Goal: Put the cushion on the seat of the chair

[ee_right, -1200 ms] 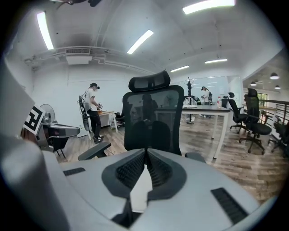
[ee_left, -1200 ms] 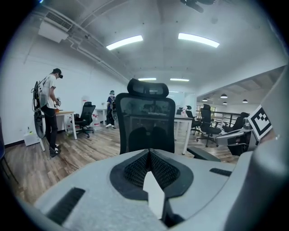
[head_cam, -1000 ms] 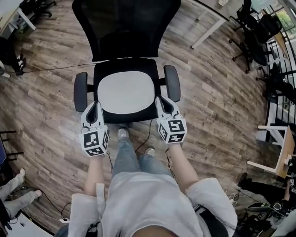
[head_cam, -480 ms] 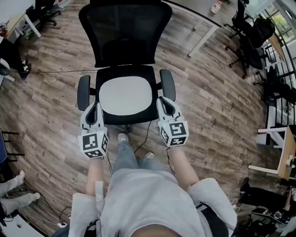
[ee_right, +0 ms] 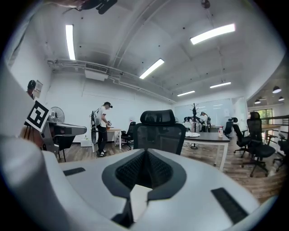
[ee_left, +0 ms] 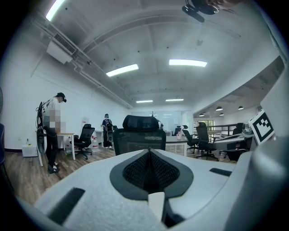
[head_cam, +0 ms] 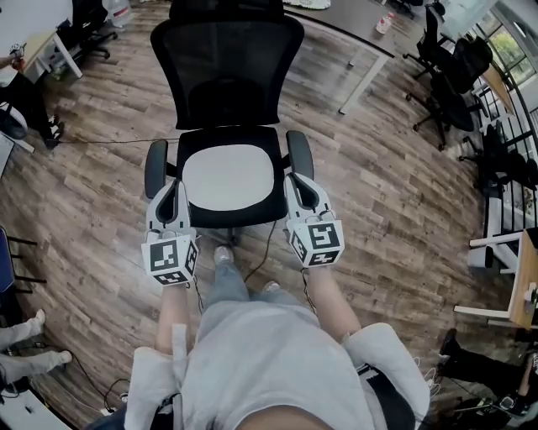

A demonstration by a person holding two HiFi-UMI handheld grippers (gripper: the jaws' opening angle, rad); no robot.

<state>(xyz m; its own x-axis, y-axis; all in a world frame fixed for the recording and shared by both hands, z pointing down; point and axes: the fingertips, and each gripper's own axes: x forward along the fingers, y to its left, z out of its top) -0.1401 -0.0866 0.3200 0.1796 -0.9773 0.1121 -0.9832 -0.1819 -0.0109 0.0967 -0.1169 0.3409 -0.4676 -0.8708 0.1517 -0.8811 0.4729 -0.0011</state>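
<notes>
The pale cushion (head_cam: pixel 229 175) lies flat on the seat of the black chair (head_cam: pixel 227 71), roughly centred, with a band of dark seat showing all round it and widest along the front edge. The chair stands on the wooden floor (head_cam: pixel 378 193) with its mesh backrest away from the person, whose shoes (head_cam: pixel 223 243) show just below the front of the seat. The left tool (head_cam: pixel 171 188) and the right tool (head_cam: pixel 299 180) are held out on either side of the seat, each pointing toward the backrest, the marker cubes nearest the person. From above, the tip of the left tool overlaps the front end of the left armrest (head_cam: pixel 155 166) and the tip of the right tool sits beside the right armrest (head_cam: pixel 299 151); whether either tip touches the chair cannot be told from that view. Neither tool touches the cushion. In the left gripper view the jaws are closed together with nothing between them, and the top of the chair's backrest rises beyond their tip. The right gripper view shows the same: jaws pressed together, empty, the backrest straight ahead. A dark-topped table (head_cam: pixel 357 21) on white legs stands behind the chair, more office chairs (head_cam: pixel 454 76) are grouped at the far right, and a person (ee_left: pixel 50 131) stands at the left of the room.
</notes>
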